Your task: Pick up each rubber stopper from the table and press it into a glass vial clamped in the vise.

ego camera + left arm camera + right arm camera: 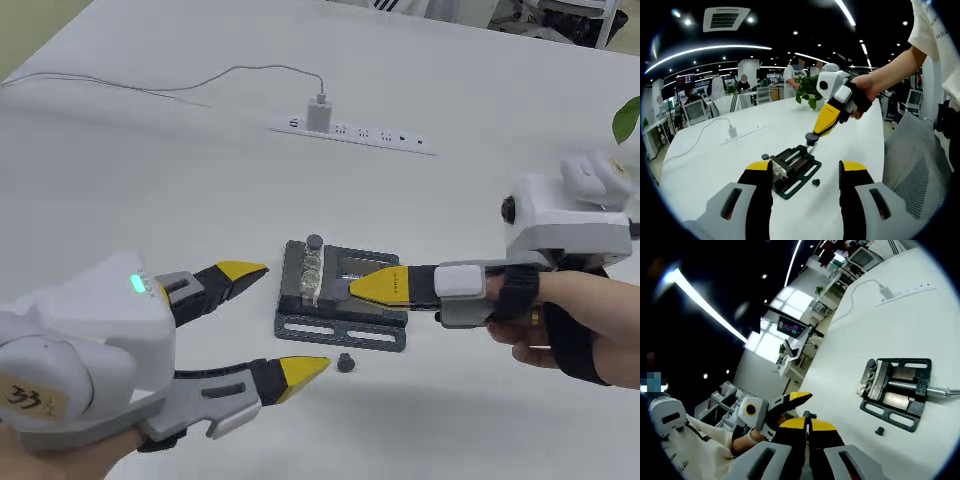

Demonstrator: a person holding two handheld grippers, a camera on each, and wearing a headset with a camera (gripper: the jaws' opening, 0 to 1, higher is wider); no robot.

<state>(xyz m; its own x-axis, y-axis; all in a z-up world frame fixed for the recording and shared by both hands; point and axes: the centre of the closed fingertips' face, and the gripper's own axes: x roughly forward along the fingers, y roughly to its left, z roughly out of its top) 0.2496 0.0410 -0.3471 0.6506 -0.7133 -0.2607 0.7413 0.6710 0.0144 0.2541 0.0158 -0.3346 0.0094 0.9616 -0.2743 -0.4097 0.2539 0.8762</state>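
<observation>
Two grippers: you hold one in each hand over the white table (150, 200), on either side of the vise (300, 327).
Left gripper (272, 320): low at the near left and pointing toward the vise. Its two yellow-tipped jaws are spread wide with nothing between them.
Right gripper (352, 290): extends from the right, tips above the vise bed, jaws drawn together to a thin slit. Your right gripper view shows a small dark speck at the tips. Whether that is a stopper cannot be told.
One vise: dark, flat on the table at mid-scene, its screw running out to the right.
Vials (312, 272): a short row clamped upright at the vise's left end. Two open mouths can be counted in the right gripper view.
Stoppers: two are seen for certain. One seated stopper (315, 241) caps the far vial of the row. One loose stopper (346, 362) lies on the table just in front of the vise, near the left gripper's nearer jaw tip.
One power strip (350, 132): on the far side of the table, with one white charger (319, 113) plugged in and its cable (150, 88) trailing left.
</observation>
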